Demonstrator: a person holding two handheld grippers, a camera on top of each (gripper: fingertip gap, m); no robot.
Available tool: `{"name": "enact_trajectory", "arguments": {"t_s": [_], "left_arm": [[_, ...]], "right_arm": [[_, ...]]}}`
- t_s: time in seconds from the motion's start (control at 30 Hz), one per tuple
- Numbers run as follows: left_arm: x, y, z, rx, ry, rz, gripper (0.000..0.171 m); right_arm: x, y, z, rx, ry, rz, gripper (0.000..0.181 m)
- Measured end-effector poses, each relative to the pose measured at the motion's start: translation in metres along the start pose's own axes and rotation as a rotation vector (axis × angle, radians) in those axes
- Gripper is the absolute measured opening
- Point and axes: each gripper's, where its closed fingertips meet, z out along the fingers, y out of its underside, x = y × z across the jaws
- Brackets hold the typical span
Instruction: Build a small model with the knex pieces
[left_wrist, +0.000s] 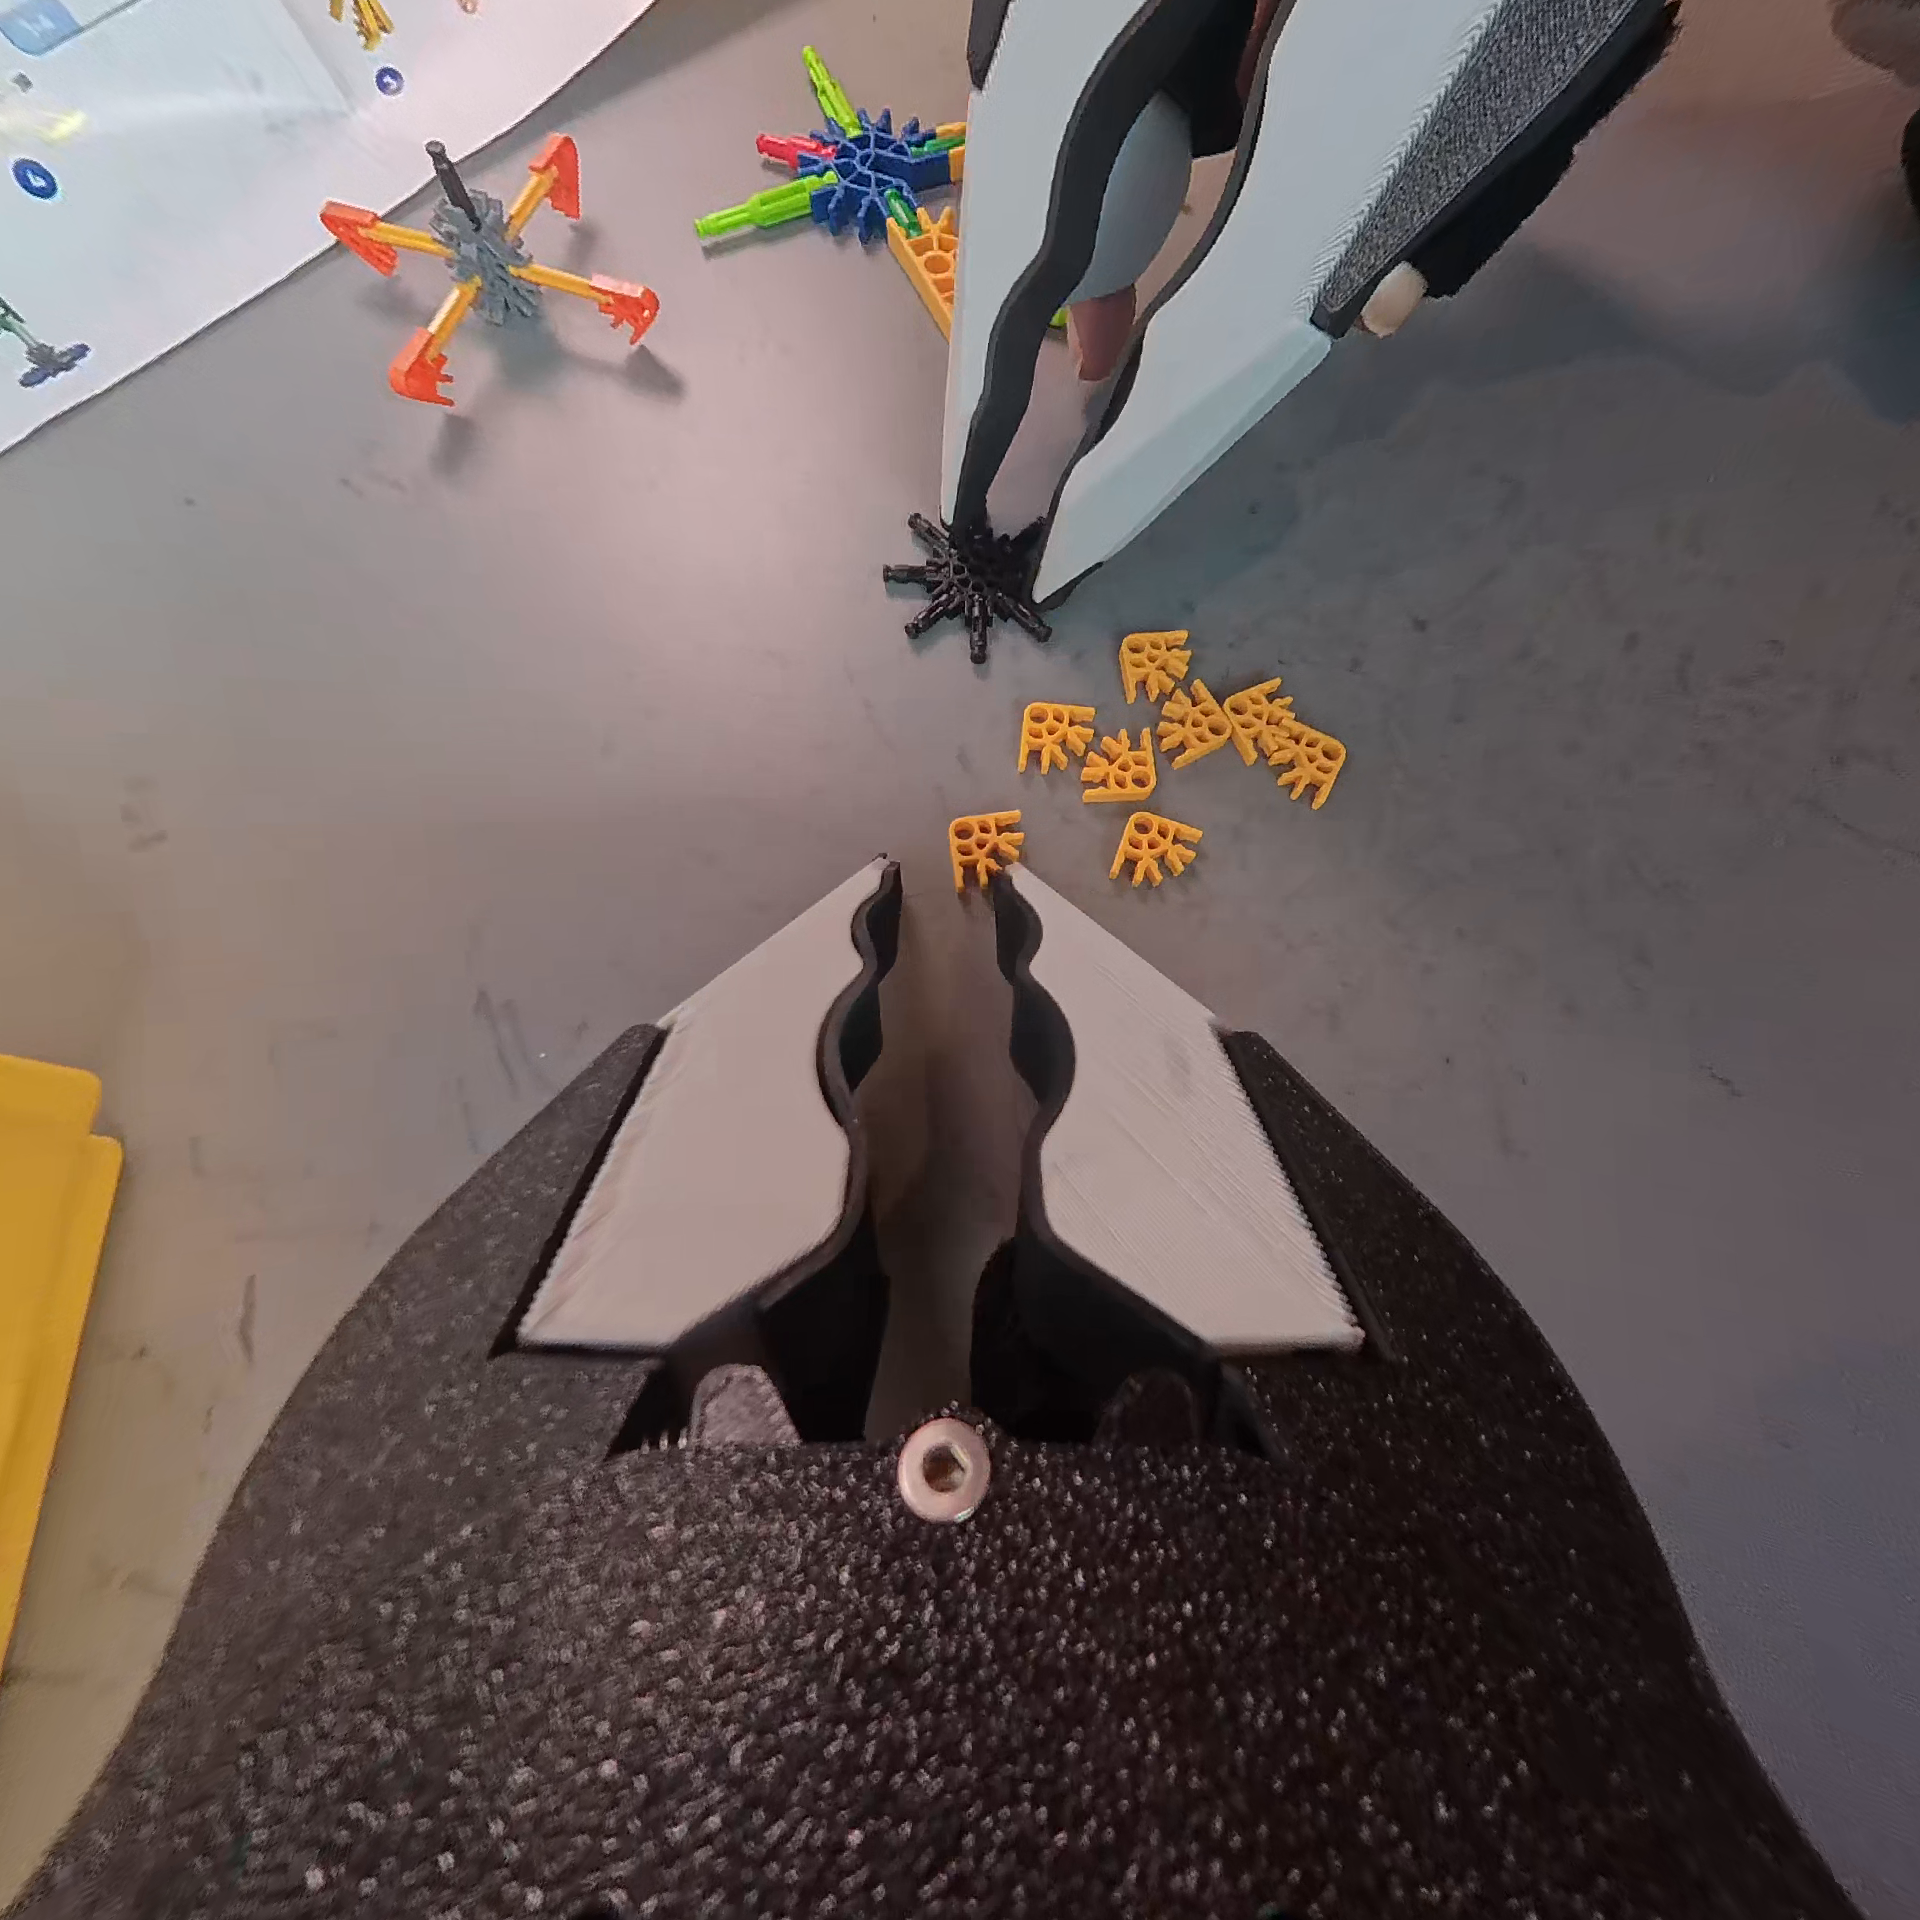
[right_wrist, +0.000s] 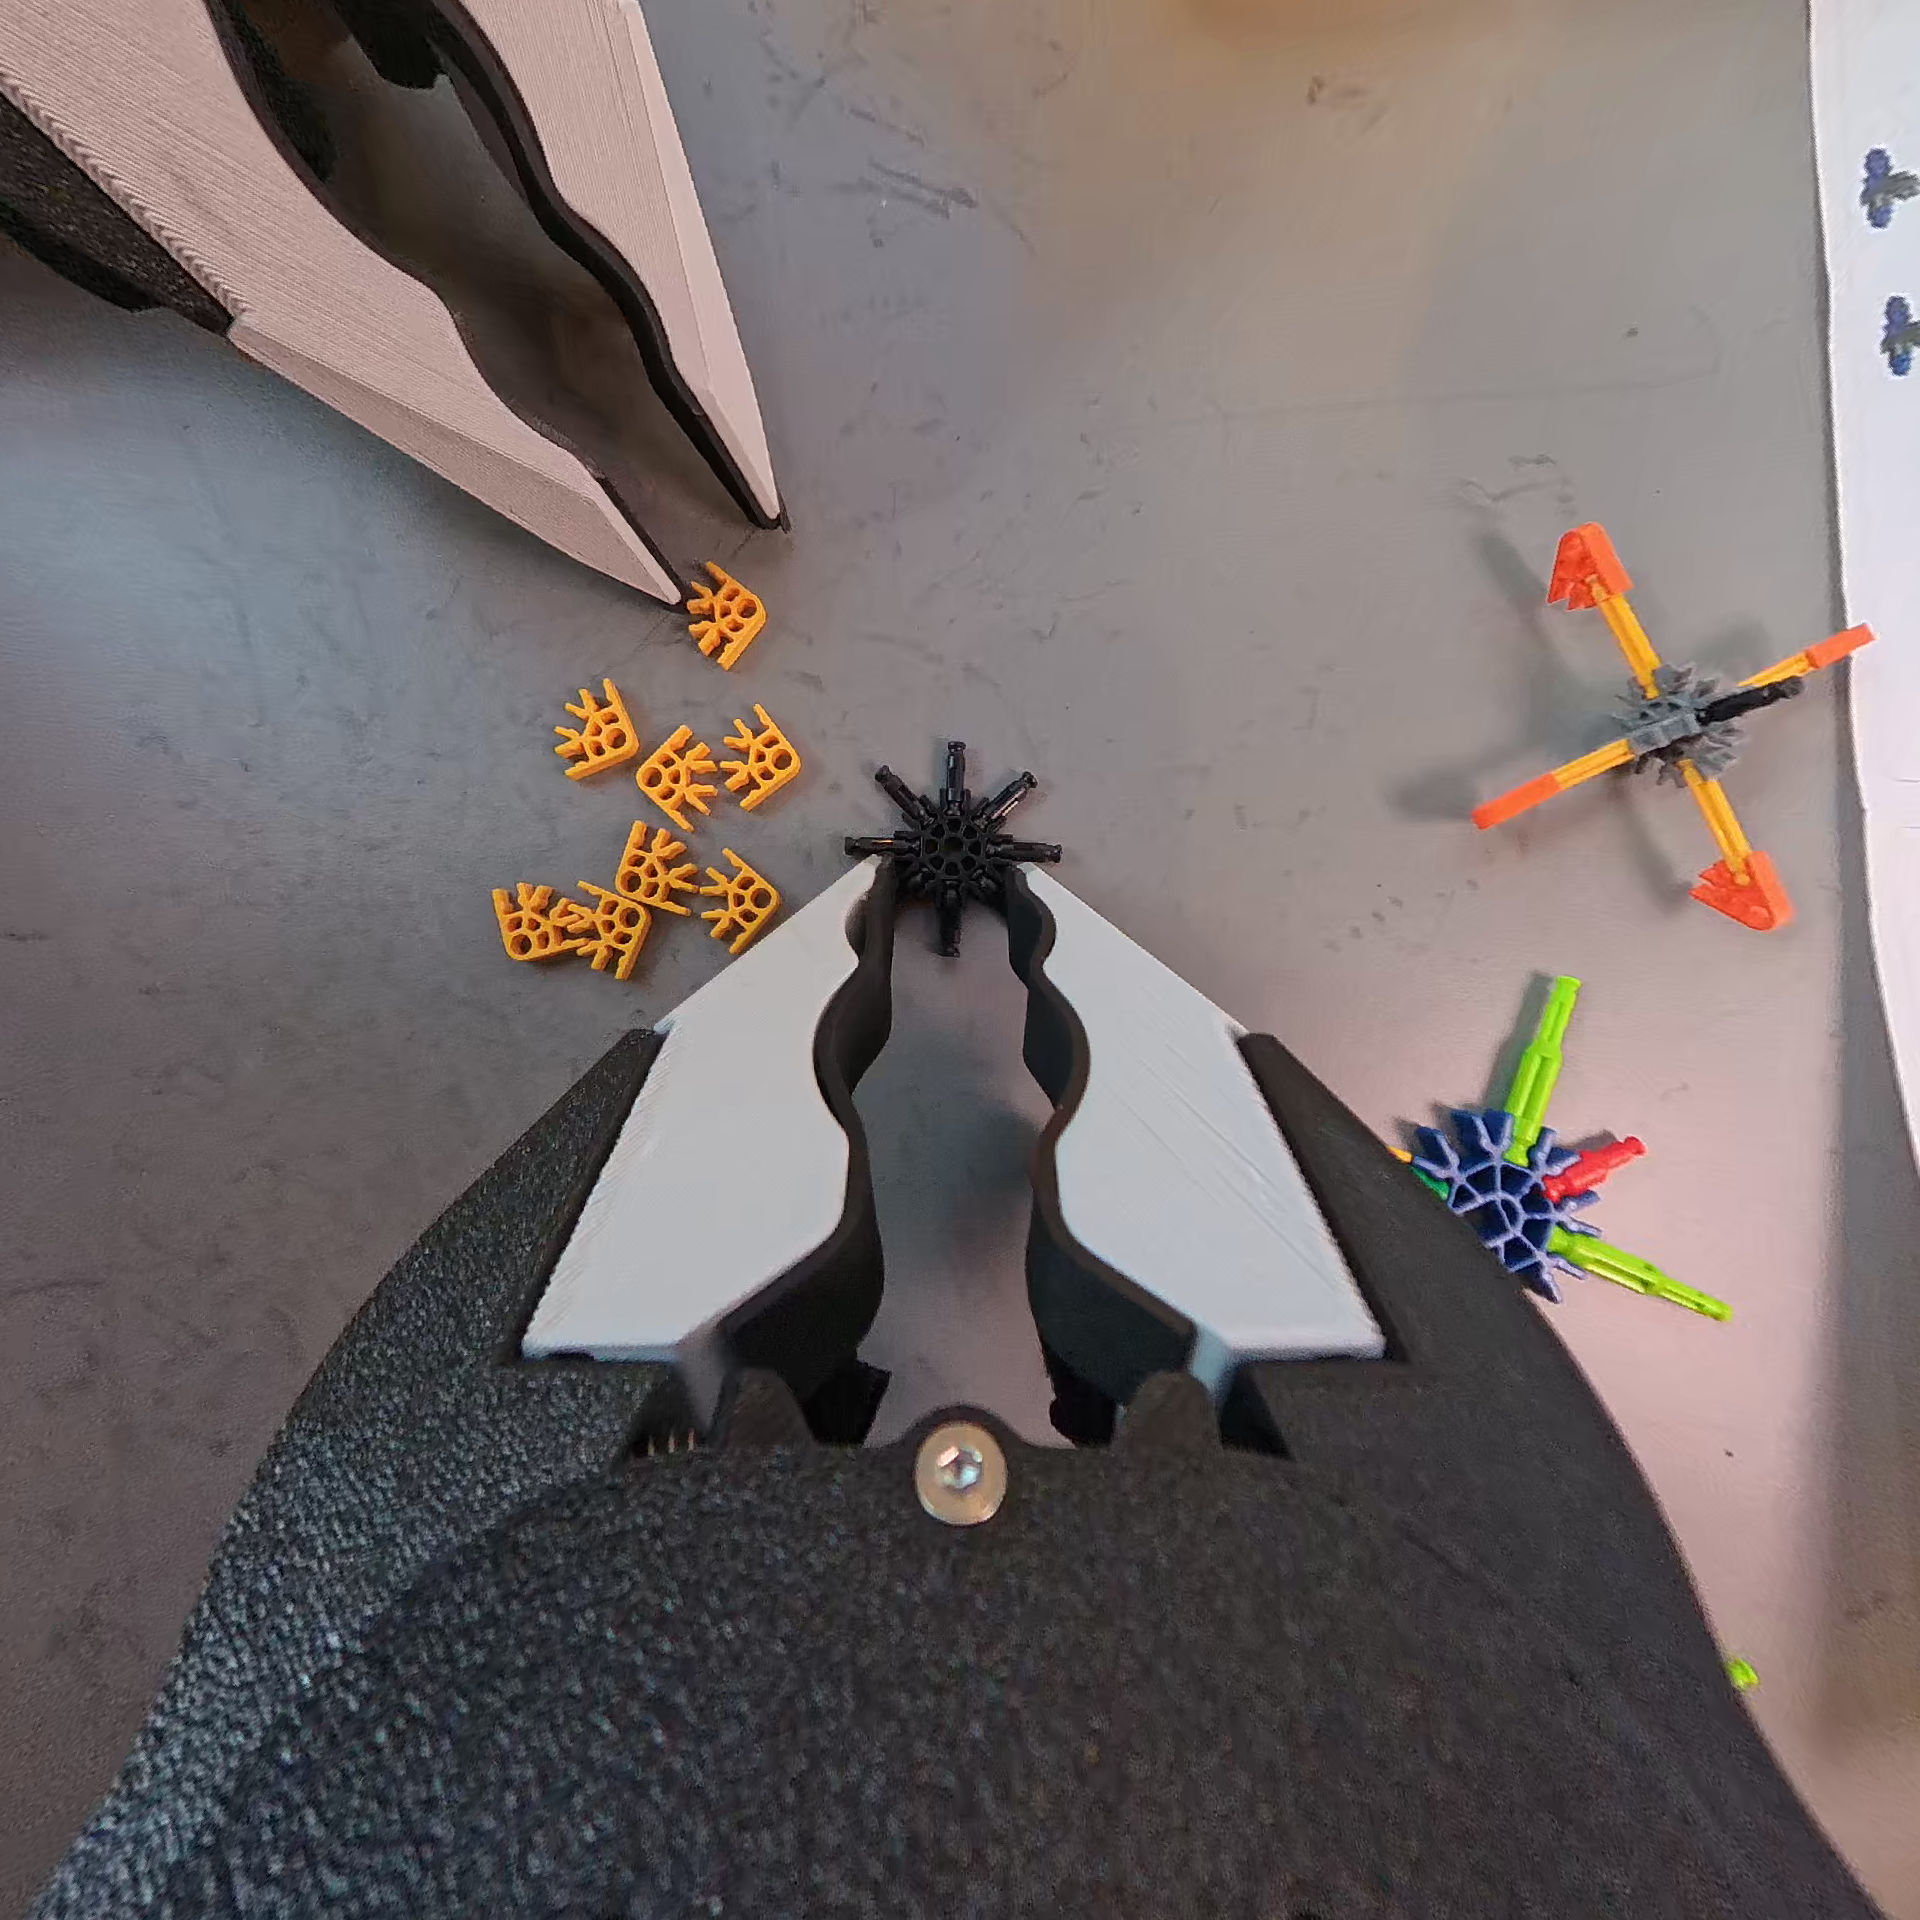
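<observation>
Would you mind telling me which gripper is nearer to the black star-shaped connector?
Right. The right gripper has its fingertips around the black star-shaped connector; the left gripper is off beside a yellow connector.

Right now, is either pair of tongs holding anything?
Right tongs grip the black plastic spoked hub by its near rim. Left tongs hold nothing.

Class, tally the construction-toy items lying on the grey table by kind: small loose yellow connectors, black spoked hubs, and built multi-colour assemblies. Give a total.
Small flat yellow plastic connectors: 8
Black plastic star-shaped hub with spokes: 1
Orange-and-yellow rod assembly on a grey hub: 1
Blue hub assembly with green and red rods: 1
Total: 11
</observation>
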Motion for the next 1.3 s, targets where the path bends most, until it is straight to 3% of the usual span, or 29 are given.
{"name": "enact_trajectory", "arguments": {"t_s": [0.1,0.33,0.5,0.6,0.77,0.97,1.3], "left_arm": [[-0.003,0.002,0.0,-0.006,-0.03,0.034,0.002],[-0.013,0.005,-0.007,-0.004,-0.056,0.014,0.0],[-0.009,-0.003,-0.006,0.038,-0.018,-0.023,0.028],[-0.007,-0.003,0.002,0.011,-0.022,-0.001,0.03],[-0.004,-0.005,0.007,-0.004,-0.008,0.04,0.017],[-0.002,-0.004,0.006,-0.005,-0.024,0.069,0.006],[-0.022,0.003,-0.007,0.01,-0.102,0.009,0.007]], "right_arm": [[0.0,0.003,-0.003,0.002,-0.004,0.019,0.018],[-0.012,-0.007,-0.026,0.067,-0.028,0.004,0.018],[-0.008,0.009,-0.029,-0.007,0.005,-0.032,0.018],[-0.004,0.016,-0.026,-0.027,-0.005,-0.01,0.018],[-0.012,0.023,-0.016,-0.069,-0.023,-0.045,0.018],[-0.031,0.01,-0.008,-0.024,-0.082,-0.061,0.018],[-0.046,-0.006,-0.001,0.016,-0.077,-0.093,0.022]]}}
